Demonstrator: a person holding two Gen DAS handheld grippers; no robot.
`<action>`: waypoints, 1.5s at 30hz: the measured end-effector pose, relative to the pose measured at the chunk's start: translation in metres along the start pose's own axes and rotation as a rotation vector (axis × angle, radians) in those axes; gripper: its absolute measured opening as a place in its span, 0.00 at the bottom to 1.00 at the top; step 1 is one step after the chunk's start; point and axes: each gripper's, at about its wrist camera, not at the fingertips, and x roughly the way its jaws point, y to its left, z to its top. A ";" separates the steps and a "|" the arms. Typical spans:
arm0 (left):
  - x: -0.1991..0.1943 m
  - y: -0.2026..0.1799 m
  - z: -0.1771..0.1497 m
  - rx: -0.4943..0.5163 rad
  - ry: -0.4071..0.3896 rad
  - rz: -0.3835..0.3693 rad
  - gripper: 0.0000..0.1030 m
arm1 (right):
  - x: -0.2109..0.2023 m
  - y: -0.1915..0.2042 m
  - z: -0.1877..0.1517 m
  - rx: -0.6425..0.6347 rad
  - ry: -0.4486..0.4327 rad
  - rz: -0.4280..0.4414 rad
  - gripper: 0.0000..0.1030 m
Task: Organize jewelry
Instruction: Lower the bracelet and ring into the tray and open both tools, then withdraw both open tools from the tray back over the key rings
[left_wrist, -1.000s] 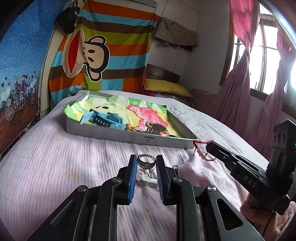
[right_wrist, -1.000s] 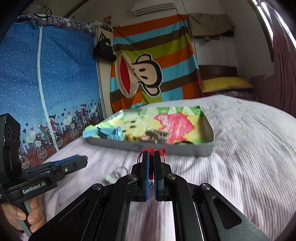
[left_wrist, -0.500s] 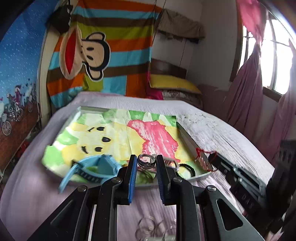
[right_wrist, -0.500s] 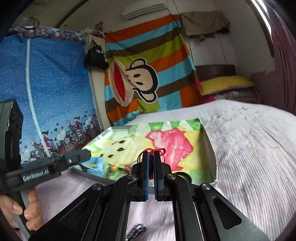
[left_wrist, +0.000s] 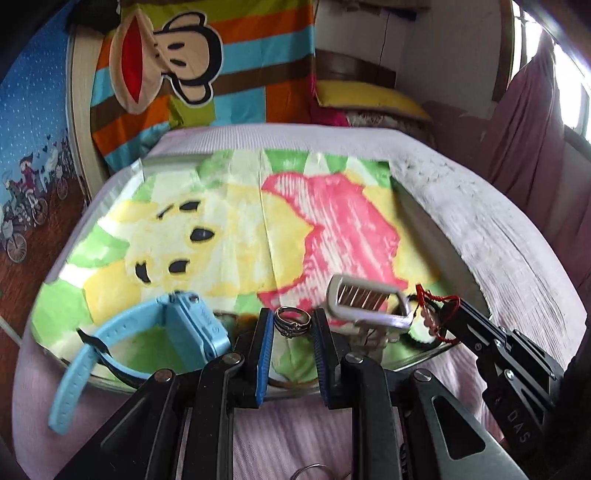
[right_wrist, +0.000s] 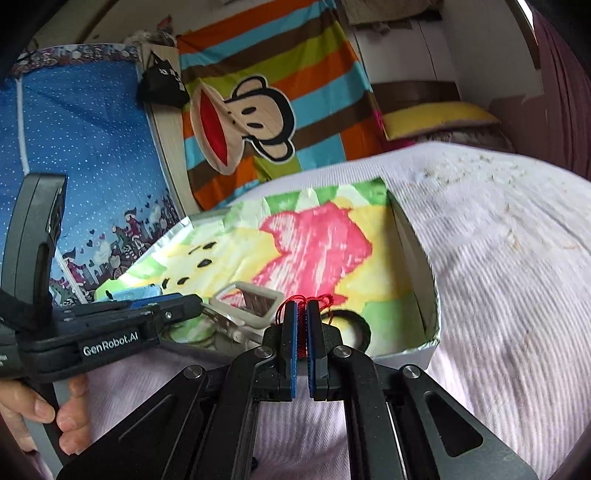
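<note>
A shallow grey tray (left_wrist: 439, 225) (right_wrist: 417, 254) lined with a cartoon-print cloth lies on the bed. My left gripper (left_wrist: 292, 322) is shut on a silver ring (left_wrist: 291, 320) held over the tray's near edge. My right gripper (right_wrist: 302, 314) is shut on a red string bracelet (right_wrist: 321, 300) (left_wrist: 436, 308), just above the tray's near right corner. Inside the tray lie a blue watch (left_wrist: 177, 328), a white-framed hair clip (left_wrist: 364, 301) (right_wrist: 251, 299) and a black ring-shaped band (right_wrist: 354, 325).
The pink ribbed bedspread (right_wrist: 498, 280) surrounds the tray. Clear rings (left_wrist: 310, 472) lie on the bed under my left gripper. A striped monkey-print cloth (left_wrist: 192, 62) hangs behind, with a yellow pillow (left_wrist: 365, 98) at the headboard. A hand (right_wrist: 40, 410) holds the left gripper's handle.
Both grippers have risen from the bedspread and moved forward over the tray's near edge, the left still holding the ring and the right the red bracelet. The view now looks down into the tray.
</note>
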 end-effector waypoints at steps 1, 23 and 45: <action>0.002 0.002 -0.002 -0.007 0.017 -0.013 0.19 | 0.001 -0.001 -0.001 0.006 0.005 -0.003 0.04; -0.051 0.016 -0.027 -0.057 -0.153 -0.067 0.64 | -0.049 0.003 -0.007 -0.037 -0.123 -0.047 0.46; -0.137 0.047 -0.097 -0.114 -0.418 0.065 1.00 | -0.133 0.034 -0.033 -0.143 -0.265 -0.071 0.98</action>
